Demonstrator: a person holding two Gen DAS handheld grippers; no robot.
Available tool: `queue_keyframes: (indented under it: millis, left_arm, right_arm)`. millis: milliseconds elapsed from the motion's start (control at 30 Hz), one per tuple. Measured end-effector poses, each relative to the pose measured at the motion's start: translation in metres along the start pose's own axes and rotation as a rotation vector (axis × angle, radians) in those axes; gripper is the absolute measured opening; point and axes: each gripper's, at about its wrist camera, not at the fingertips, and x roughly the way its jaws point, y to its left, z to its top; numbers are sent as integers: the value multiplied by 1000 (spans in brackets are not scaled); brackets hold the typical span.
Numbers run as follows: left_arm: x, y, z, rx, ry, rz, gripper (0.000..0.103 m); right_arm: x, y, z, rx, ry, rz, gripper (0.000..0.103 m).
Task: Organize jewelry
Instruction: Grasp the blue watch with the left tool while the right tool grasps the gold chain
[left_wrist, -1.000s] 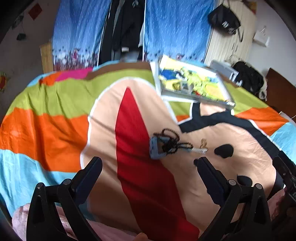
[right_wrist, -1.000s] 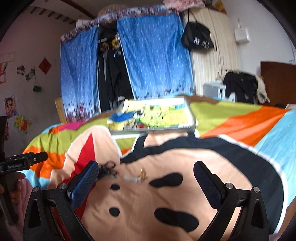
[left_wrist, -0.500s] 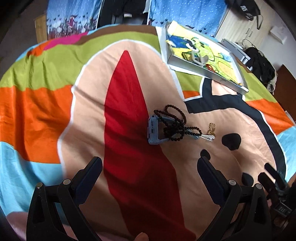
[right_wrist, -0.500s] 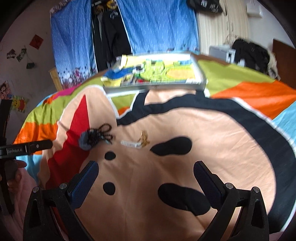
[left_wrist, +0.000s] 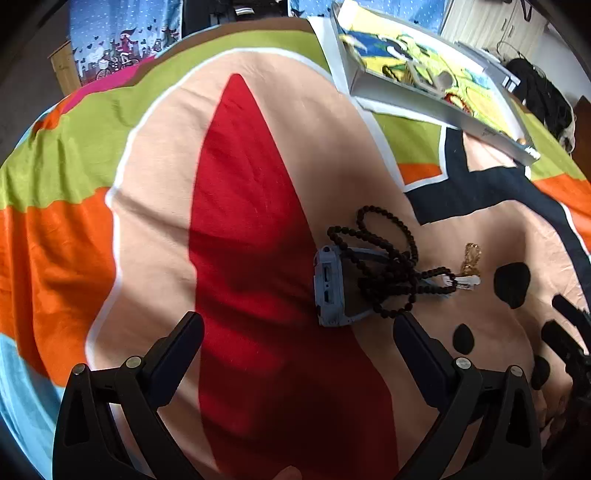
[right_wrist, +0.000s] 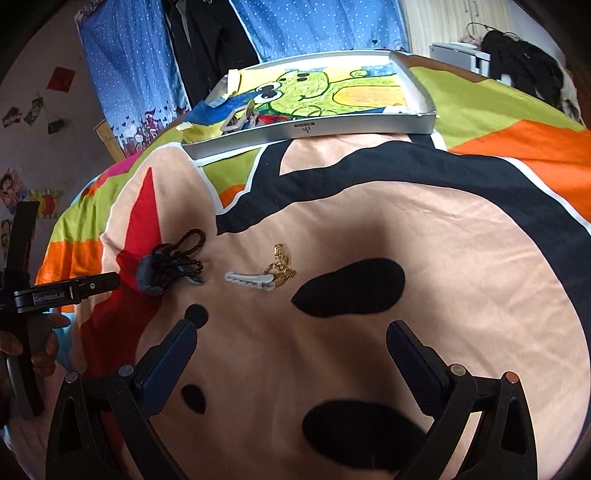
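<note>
We see a matt, lightly creased cloth bedspread (right_wrist: 424, 258), a dark bead necklace (left_wrist: 388, 258) with a dull sheen, a glinting gold metal chain (right_wrist: 282, 266), a smooth white plastic clip (right_wrist: 249, 279), a brushed silver metal tray (right_wrist: 314, 129), our matt black plastic gripper fingers (right_wrist: 168, 360)

Home bedroom, bedspread (right_wrist: 461, 236), curtains (right_wrist: 317, 26)

1. Bedspread (right_wrist: 443, 240): bright cartoon print in peach, red, black, orange, green and light blue; fills the foreground.
2. Blue curtains (right_wrist: 317, 26): dotted, hung behind the bedspread, a gap between them.
3. Dark clothes (right_wrist: 207, 40): hanging in that gap.
4. Wall (right_wrist: 48, 122): pale, left of the curtains, with small pictures (right_wrist: 14, 188) stuck on.
5. Wardrobe (left_wrist: 491, 22): pale, right of the curtains.
6. Light: daylight, soft shadows.
</note>
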Motion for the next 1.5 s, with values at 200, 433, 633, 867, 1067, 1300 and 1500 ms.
queue_keyframes:
  millis: [200,433,633,867,1067,1300,1500]
  left_arm:
    - [6,1,3,9,-14,3,90]
    - [11,7,2,-19,14,-43,56]
    - [23,5,8,-14,39,-53,41]
    - [32,1,14,19,39,-72,21]
    - [30,-5,13,79,-13,-52,14]
    - [14,-18,8,168,-122,40,14]
    - [-6,-41,-2,286,-294,174,14]
  right_arm:
    - [32,2,15,-49,18,18,103]
    - [56,0,29,-41,5,28,83]
    - [79,0,39,-27,30,36,57]
    - [100,4,41,-45,68,13,41]
    - [112,6,41,-54,83,8,32]
    - [107,5,45,-43,55,9,6]
    - [78,4,51,-27,-50,4,6]
